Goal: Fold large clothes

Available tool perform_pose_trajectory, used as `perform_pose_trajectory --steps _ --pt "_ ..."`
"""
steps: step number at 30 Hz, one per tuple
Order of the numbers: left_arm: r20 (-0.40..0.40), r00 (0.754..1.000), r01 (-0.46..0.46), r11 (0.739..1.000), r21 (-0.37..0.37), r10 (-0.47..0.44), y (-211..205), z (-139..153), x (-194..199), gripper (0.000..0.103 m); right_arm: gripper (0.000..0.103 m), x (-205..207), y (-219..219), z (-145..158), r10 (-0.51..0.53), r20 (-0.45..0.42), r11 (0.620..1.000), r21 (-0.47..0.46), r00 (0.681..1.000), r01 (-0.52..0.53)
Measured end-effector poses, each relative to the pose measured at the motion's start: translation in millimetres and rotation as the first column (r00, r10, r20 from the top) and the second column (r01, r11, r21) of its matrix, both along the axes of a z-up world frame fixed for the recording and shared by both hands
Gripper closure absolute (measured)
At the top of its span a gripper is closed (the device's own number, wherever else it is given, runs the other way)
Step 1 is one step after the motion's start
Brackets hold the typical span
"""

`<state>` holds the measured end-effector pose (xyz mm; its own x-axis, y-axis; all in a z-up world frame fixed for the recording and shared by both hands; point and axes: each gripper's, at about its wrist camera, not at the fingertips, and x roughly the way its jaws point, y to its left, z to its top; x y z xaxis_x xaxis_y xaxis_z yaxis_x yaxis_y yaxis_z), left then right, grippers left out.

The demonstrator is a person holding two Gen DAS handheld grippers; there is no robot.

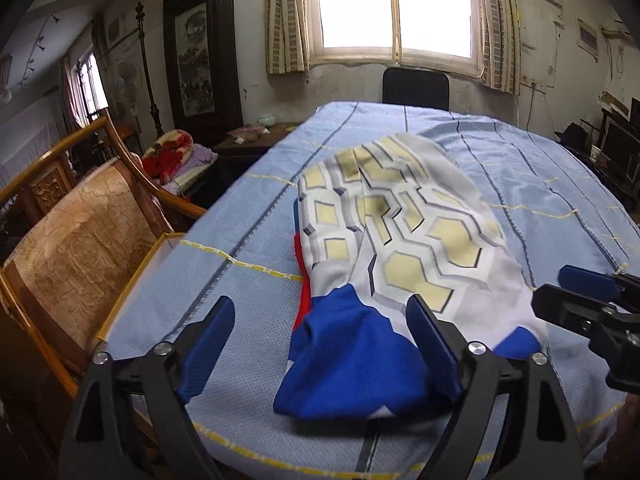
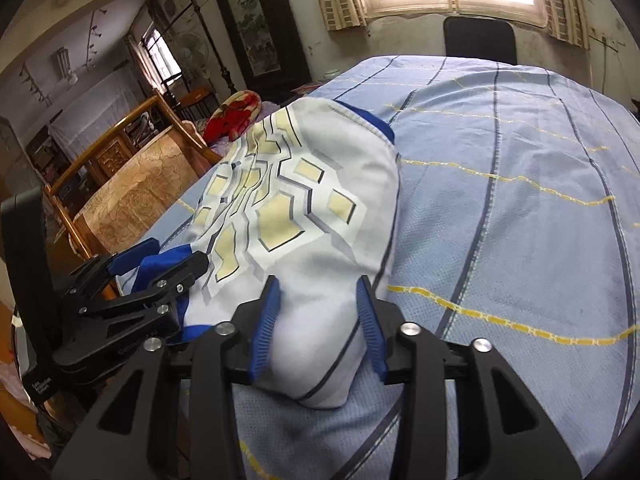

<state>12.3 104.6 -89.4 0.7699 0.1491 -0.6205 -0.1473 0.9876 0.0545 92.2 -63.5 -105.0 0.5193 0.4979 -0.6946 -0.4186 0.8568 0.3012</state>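
- Left wrist view: the left tongs (image 1: 320, 344) stand spread wide, fingers either side of the blue hem end of the patterned garment (image 1: 400, 224), nothing pinched.
- The garment, white with yellow hexagons and blue and red panels, lies bunched lengthwise on the blue striped tablecloth (image 1: 540, 184), stretching away ahead of both tongs.
- Right wrist view: the right tongs (image 2: 320, 320) are also spread, their ribbed blue pads flanking the near white edge without pressing it.
- Step, as I judge it: lining up to grip the near edge for a fold. Next both tongs need to close on the cloth, then carry it forward evenly.
- The left tongs' body bears pale lettering, partly readable as "Gen…AI"; a small label below is too blurred to read.
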Motion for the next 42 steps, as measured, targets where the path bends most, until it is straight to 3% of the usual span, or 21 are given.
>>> perform_pose_trajectory --steps 1,5,8,16,20,34,38,42 --pt "0.011 1.0 -0.005 1.0 0.004 0.005 -1.5 4.4 -4.7 0.01 0.043 -6.1 -3.9 4.7 -0.007 0.011 1.0 0.003 1.0 0.007" --pt "0.042 0.999 -0.01 1.0 0.019 0.01 -10.0 20.4 -24.5 0.004 0.019 -31.4 -13.9 24.4 -0.037 0.09 0.999 -0.037 0.995 0.04" --pt "0.066 0.998 -0.024 0.998 0.052 0.02 -19.4 29.9 -41.0 0.004 0.01 -46.7 -24.0 35.0 -0.063 0.129 0.997 -0.042 0.99 0.069" --pt "0.106 0.992 -0.077 0.994 0.078 0.069 -26.9 49.8 -79.7 0.004 0.006 -80.7 -48.6 44.8 -0.093 0.132 0.995 -0.005 0.987 0.095" --pt "0.13 0.99 -0.069 0.996 0.054 0.062 -28.7 59.4 -96.9 0.004 0.005 -93.9 -47.7 46.4 -0.071 0.14 0.997 -0.001 0.988 0.072" --pt "0.11 0.992 -0.059 0.998 0.028 0.055 -28.9 52.6 -98.1 0.004 0.005 -113.3 -34.2 47.4 -0.034 0.166 0.999 -0.03 0.986 0.04" --pt "0.112 0.991 -0.08 0.994 0.069 0.072 -35.6 50.1 -97.9 0.004 0.005 -112.8 -34.6 46.3 -0.033 0.159 0.999 -0.026 0.987 0.038" --pt "0.11 0.992 -0.074 0.995 0.063 0.066 -35.6 49.8 -98.4 0.004 0.005 -112.6 -35.5 46.0 -0.039 0.159 0.999 -0.019 0.986 0.043"
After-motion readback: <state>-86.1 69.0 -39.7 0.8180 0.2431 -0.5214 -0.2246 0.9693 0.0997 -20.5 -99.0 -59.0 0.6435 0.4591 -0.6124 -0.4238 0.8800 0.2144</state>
